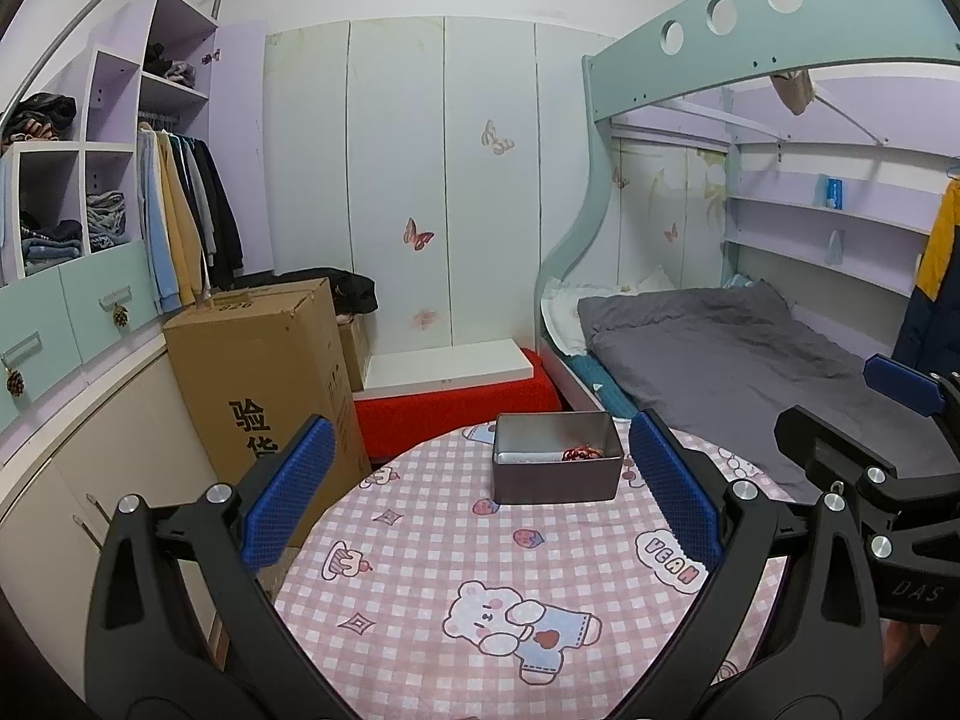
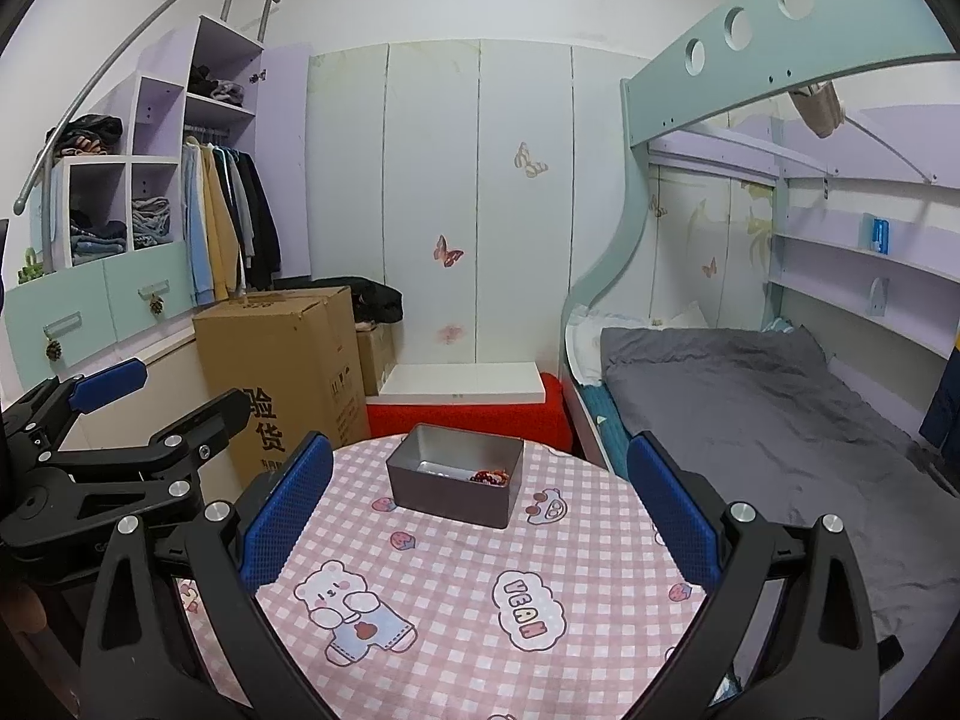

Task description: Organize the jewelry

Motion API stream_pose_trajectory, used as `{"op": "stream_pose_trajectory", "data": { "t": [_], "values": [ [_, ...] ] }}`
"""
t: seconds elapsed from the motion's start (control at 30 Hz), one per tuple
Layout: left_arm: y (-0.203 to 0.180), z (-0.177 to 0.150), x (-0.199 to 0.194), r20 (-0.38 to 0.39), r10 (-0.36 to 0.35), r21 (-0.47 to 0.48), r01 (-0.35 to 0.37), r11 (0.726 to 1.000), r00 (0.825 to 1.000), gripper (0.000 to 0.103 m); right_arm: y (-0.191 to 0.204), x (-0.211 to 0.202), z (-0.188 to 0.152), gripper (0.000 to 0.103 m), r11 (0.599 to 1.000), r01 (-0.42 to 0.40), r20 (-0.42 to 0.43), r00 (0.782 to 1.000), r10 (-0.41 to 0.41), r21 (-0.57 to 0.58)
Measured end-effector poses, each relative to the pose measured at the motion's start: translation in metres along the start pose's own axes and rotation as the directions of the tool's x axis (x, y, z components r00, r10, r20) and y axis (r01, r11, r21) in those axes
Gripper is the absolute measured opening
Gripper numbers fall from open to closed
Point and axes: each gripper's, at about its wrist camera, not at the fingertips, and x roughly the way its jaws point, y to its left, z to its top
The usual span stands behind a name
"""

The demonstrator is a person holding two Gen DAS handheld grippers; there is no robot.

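while both hover above the table, left tongs and right tongs gape wide.

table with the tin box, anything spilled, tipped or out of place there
Nothing stands out. The grey tin box sits upright on the pink checked tablecloth with the red jewelry inside it, none spilled on the cloth. The left gripper and right gripper are both open, holding nothing.
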Motion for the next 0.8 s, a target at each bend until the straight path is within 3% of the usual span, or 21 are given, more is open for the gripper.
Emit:
{"op": "stream_pose_trajectory", "data": {
  "t": [0.4,0.53,0.63,0.77,0.8],
  "values": [
    [-0.005,-0.020,0.049,-0.119,0.002,0.002,-0.002,1.000,0.993,0.096,-0.011,0.042,-0.020,0.095,1.000,0.009,-0.109,0.994,-0.008,0.014],
    [-0.009,-0.038,0.079,-0.226,0.023,0.005,-0.023,1.000,0.974,0.096,-0.013,0.066,-0.035,0.095,1.000,0.013,-0.184,0.983,-0.009,0.021],
    [-0.006,-0.056,0.106,-0.323,0.035,-0.009,-0.040,0.999,0.946,0.096,-0.017,0.086,-0.050,0.095,0.999,0.026,-0.255,0.967,-0.018,0.027],
    [0.003,-0.086,0.146,-0.486,0.041,-0.055,-0.077,0.996,0.873,0.096,-0.024,0.115,-0.076,0.095,0.998,0.054,-0.370,0.928,-0.037,0.036],
    [0.006,-0.096,0.156,-0.530,0.035,-0.072,-0.086,0.994,0.847,0.096,-0.025,0.123,-0.083,0.095,0.998,0.062,-0.401,0.915,-0.043,0.034]
  ]
}}
